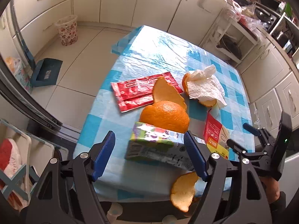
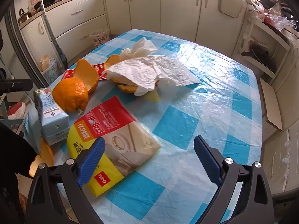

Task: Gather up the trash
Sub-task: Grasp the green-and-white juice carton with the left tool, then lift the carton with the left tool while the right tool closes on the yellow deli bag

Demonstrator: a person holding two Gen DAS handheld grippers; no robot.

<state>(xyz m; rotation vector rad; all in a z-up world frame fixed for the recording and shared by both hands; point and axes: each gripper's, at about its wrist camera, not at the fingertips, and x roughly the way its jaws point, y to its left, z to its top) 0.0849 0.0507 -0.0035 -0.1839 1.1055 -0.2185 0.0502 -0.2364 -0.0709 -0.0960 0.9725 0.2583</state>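
Observation:
Trash lies on a table with a blue checked cloth (image 1: pixel 149 56). A small drink carton (image 1: pixel 158 147) lies near the front edge, between the open fingers of my left gripper (image 1: pixel 149 155). Behind it sit a large orange peel (image 1: pixel 166 115), a red wrapper (image 1: pixel 138 91) and a crumpled white tissue (image 1: pixel 205 87) over more peel. Another peel (image 1: pixel 183 192) hangs at the table edge. My right gripper (image 2: pixel 149 160) is open above a yellow and red packet (image 2: pixel 112 140). The carton (image 2: pixel 50 115), peel (image 2: pixel 72 95) and tissue (image 2: pixel 149 71) show in the right wrist view too.
A patterned waste bin (image 1: pixel 68 30) stands on the floor at the far left by the cabinets, also in the right wrist view (image 2: pixel 100 36). A blue dustpan (image 1: pixel 46 72) lies on the floor. Shelves and counters with pans line the right side.

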